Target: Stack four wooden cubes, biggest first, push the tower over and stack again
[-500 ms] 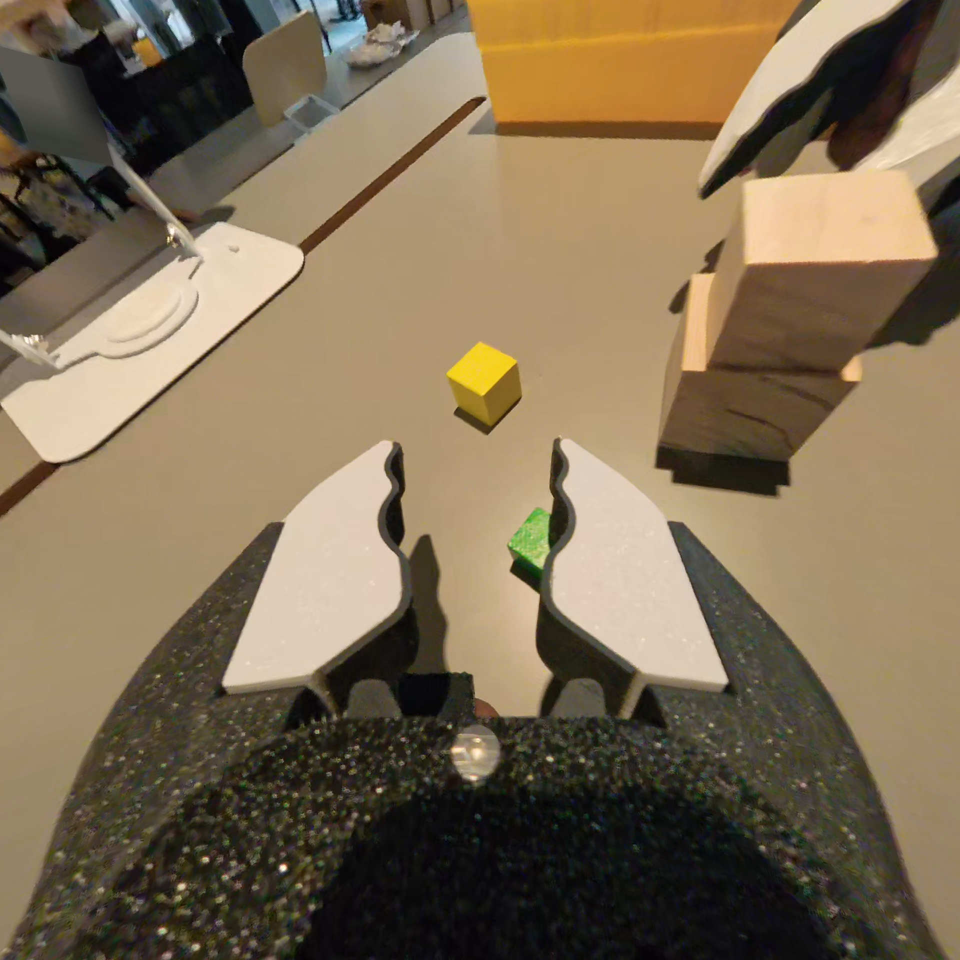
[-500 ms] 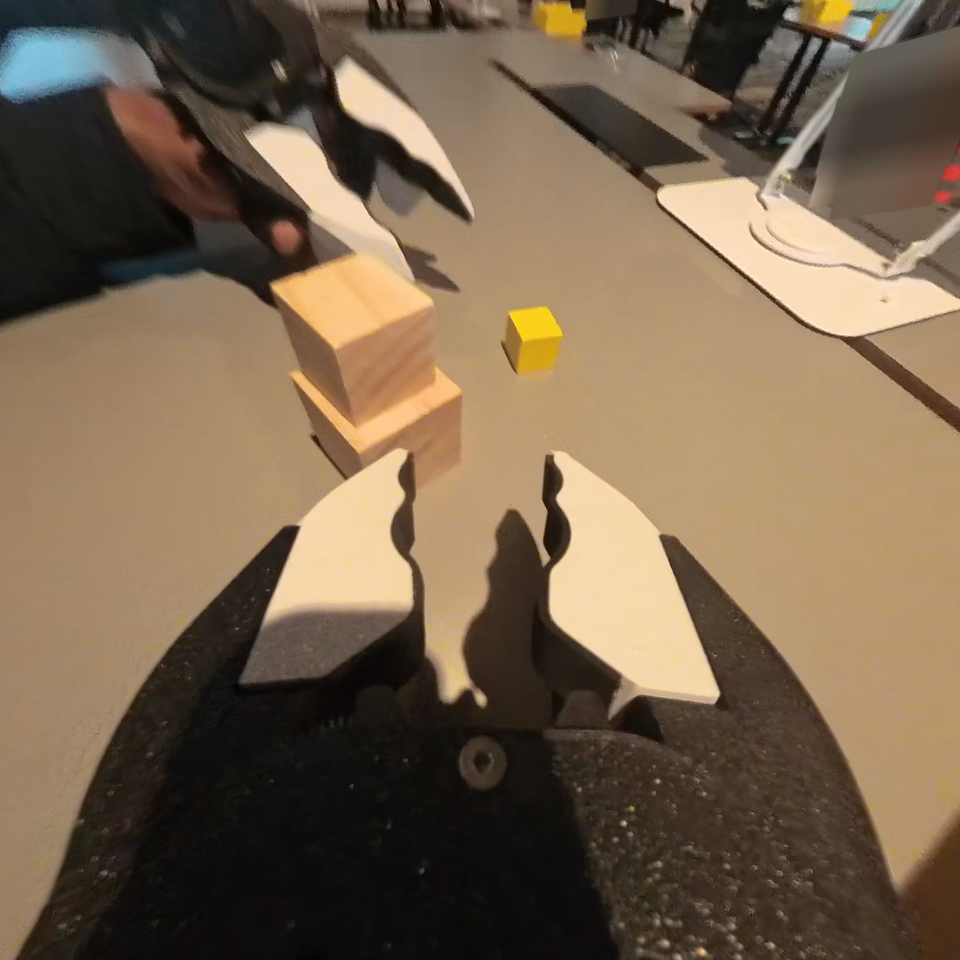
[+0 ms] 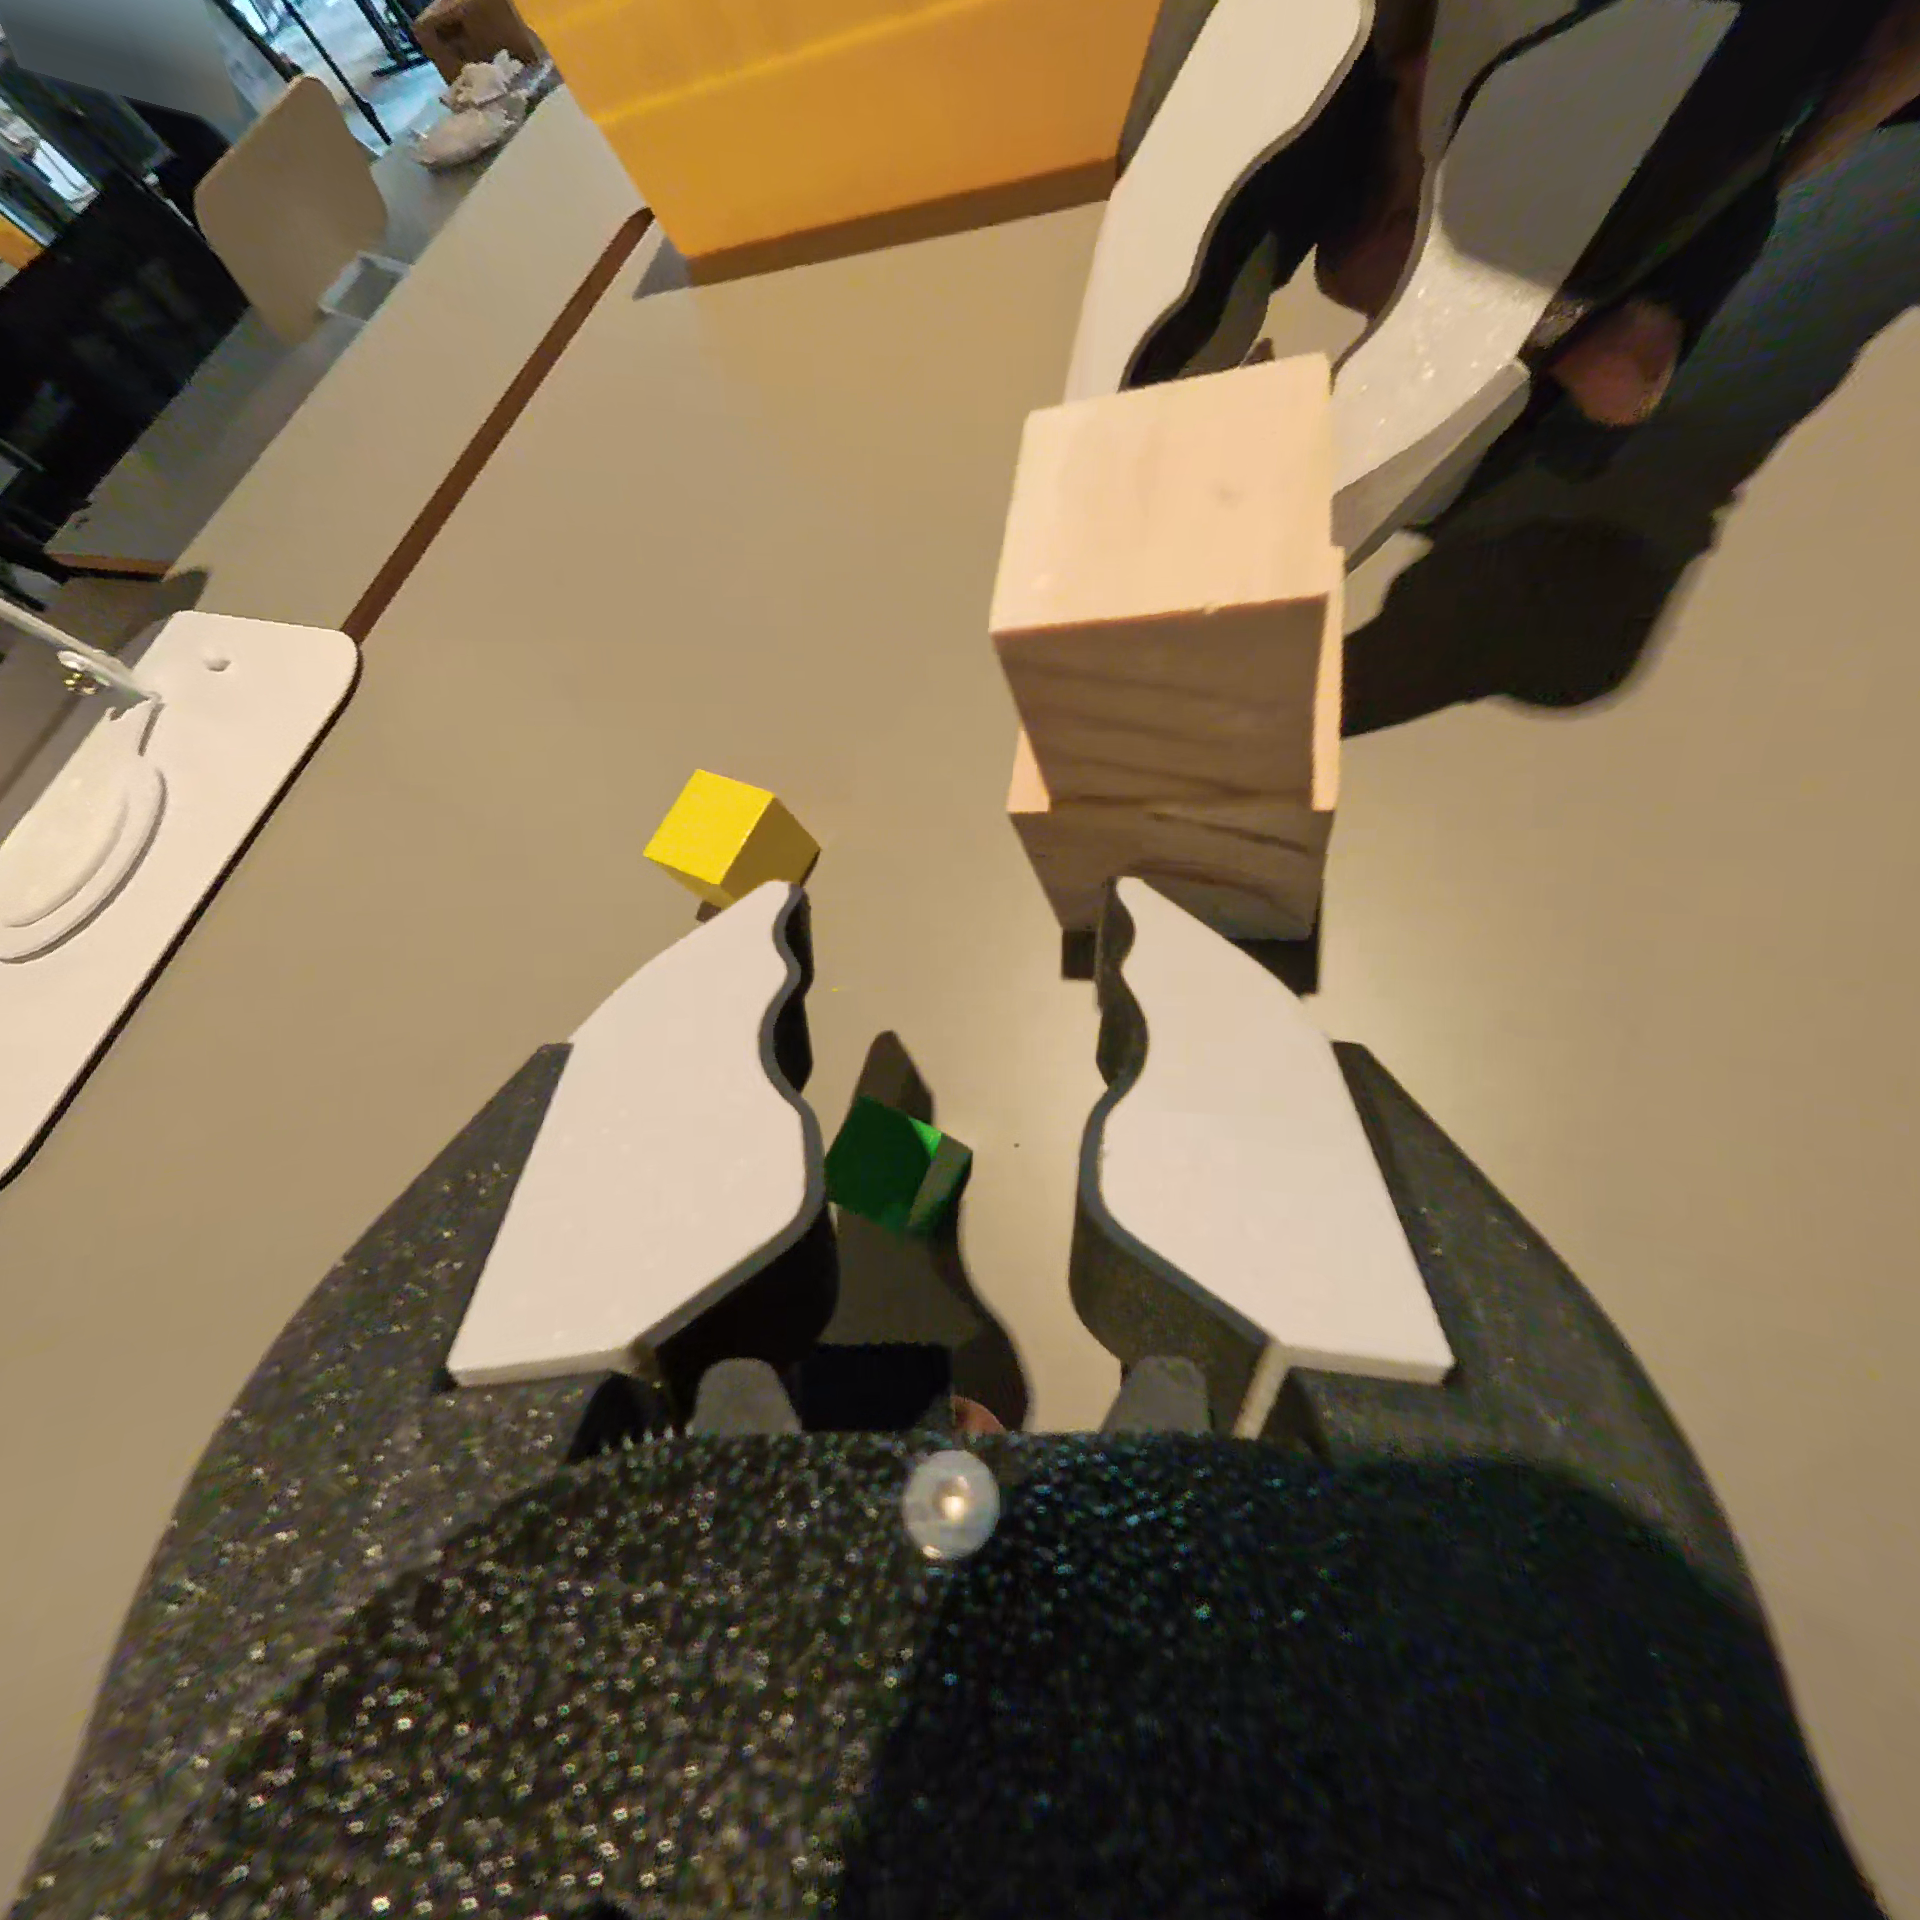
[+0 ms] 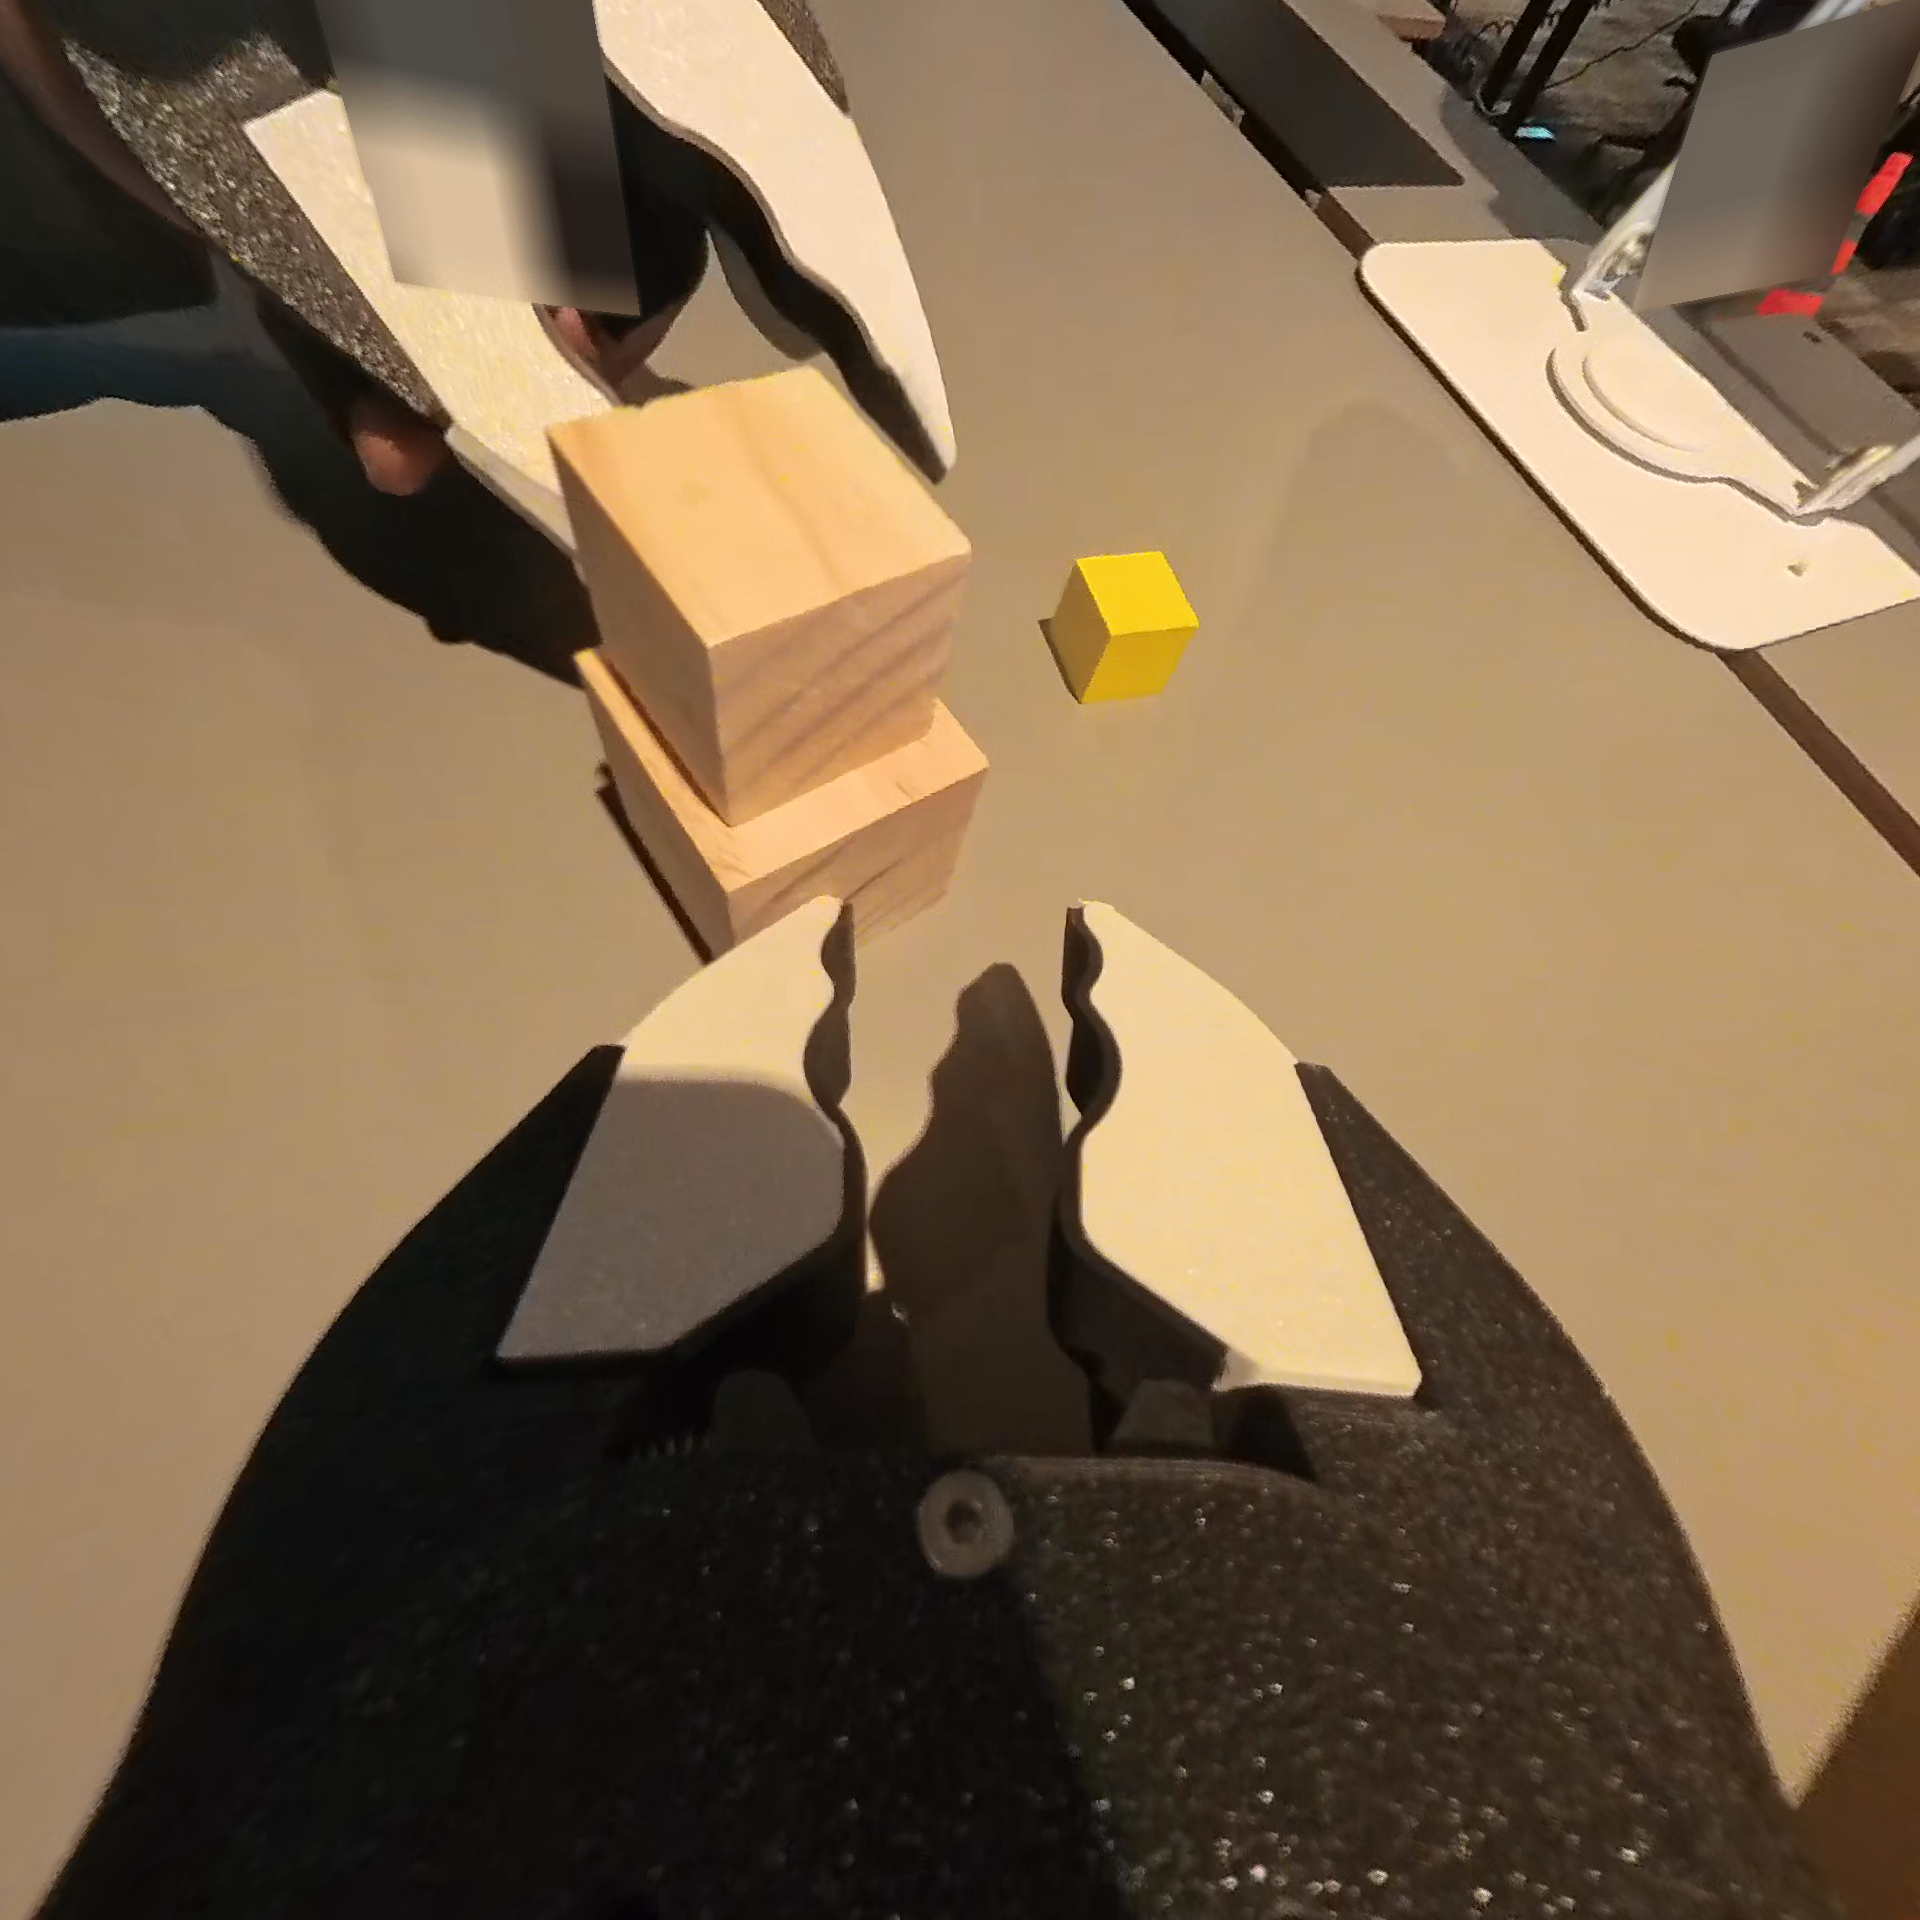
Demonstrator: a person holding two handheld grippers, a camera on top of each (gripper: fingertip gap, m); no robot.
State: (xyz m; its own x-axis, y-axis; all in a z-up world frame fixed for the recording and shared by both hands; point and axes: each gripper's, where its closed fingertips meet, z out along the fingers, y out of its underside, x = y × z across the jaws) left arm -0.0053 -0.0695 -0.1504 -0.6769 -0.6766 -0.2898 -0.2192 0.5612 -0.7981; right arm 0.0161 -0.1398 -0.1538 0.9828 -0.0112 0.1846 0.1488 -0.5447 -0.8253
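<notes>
Far left on the grey surface (image 3: 623,520): a white base plate (image 3: 156,810); then yellow cube (image 3: 732,836), green cube (image 3: 899,1166) between the fingers of the left hand-held gripper (image 3: 951,904), spread wide, empty. Rightward: smaller wooden cube (image 3: 1169,592) atop bigger wooden cube (image 3: 1174,868); right hand-held gripper (image 4: 956,914) gaping, gripping nothing.

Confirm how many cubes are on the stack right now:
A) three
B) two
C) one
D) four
B: a smaller plain wooden cube sits on the larger plain wooden cube, while the small yellow cube and the small green cube lie loose on the grey table.
</notes>
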